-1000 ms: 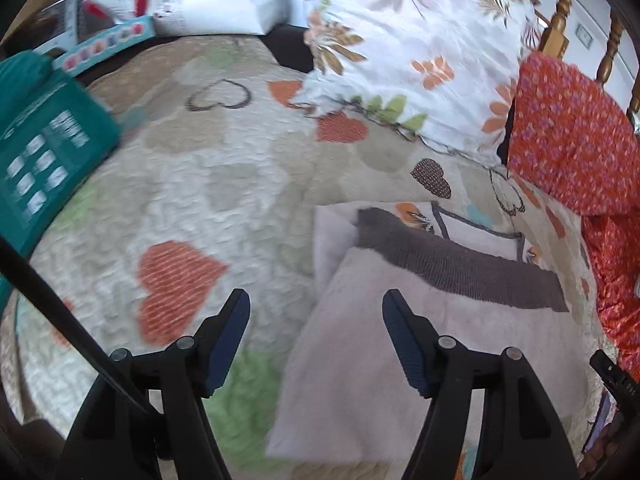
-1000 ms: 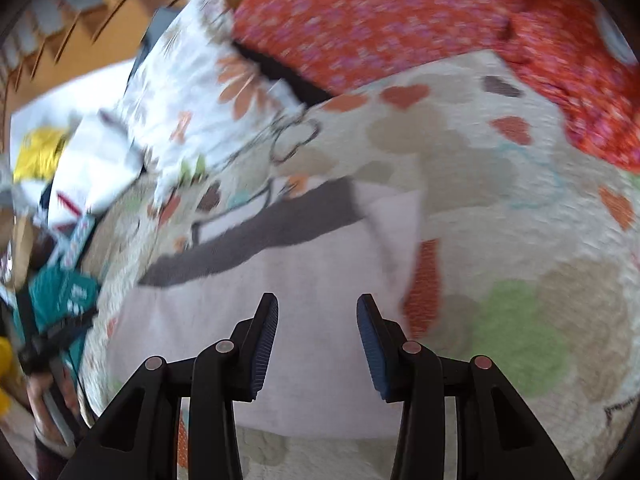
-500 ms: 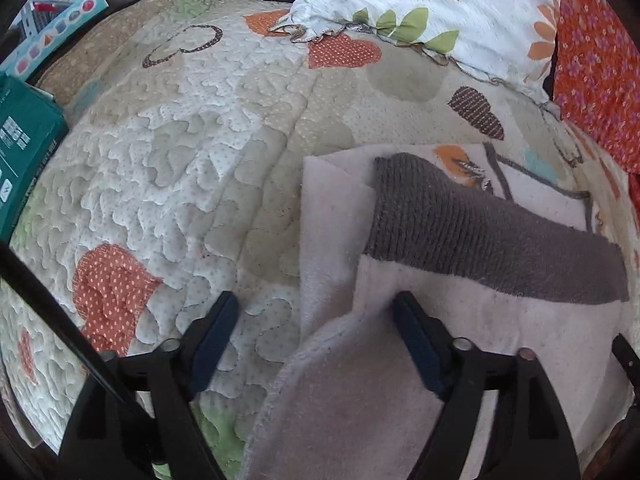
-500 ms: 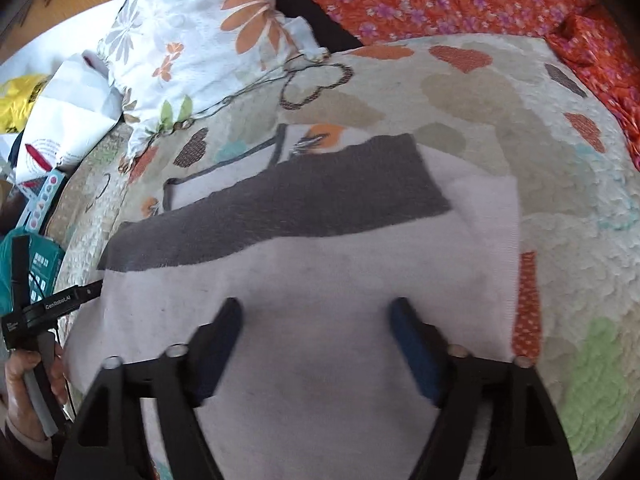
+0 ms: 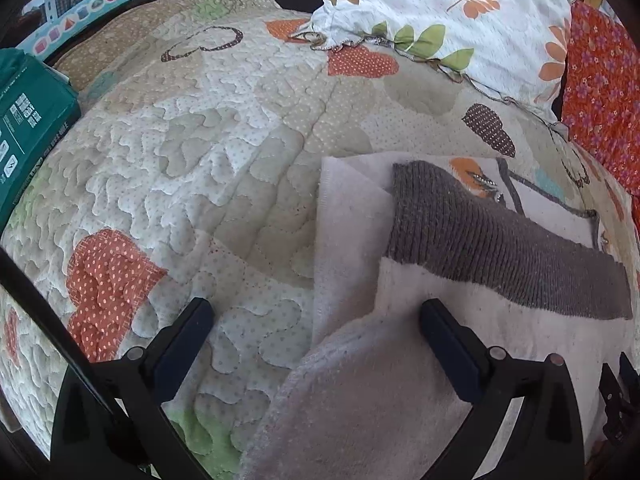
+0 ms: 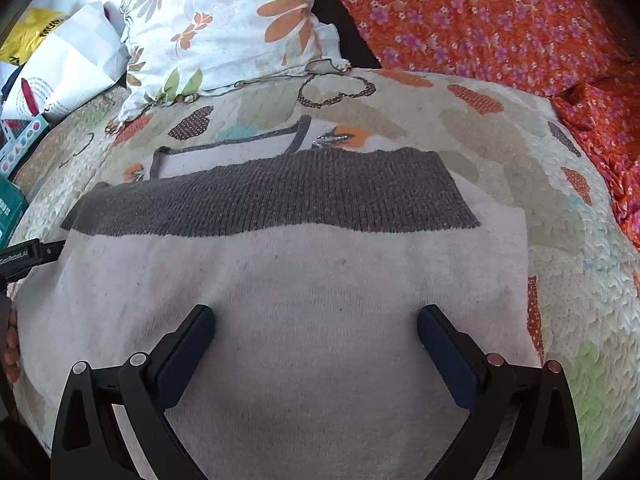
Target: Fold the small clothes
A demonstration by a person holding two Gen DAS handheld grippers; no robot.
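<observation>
While both tools hover over the bed w/ nothing between their fingers, the garment lies flat on the heart-print quilt (image 5: 224, 168): a small pale-pink sweater (image 6: 304, 288) w/ a grey ribbed hem band (image 6: 280, 204), already folded once so the band lies across the chest part, where grey trim and an orange motif peek out beyond it. Left gripper (image 5: 316, 316) is spread wide, jaws just been opening, nothing held; its right finger sits over the sweater's left edge, its left finger over bare quilt, so it straddles that side edge. Right gripper (image 6: 316, 320) is likewise spread wide, jaws just opened too, poised above the mid-body of the pink fabric, not pinching it. Can't tell if the pads touch the cloth.

Step in hand, prob.: first fold laid down and let go, about to re-grip for the next one. Approx. halfway thru this piece.

Next move calls for closing on the sweater's side edge, catching both layers at once, then carrying it across w/o dragging the band askew. A floral pillow (image 6: 224, 28) and orange flowered bedding (image 6: 480, 20) lie beyond, well apart; a green box (image 5: 28, 128) sits at the quilt's left.
</observation>
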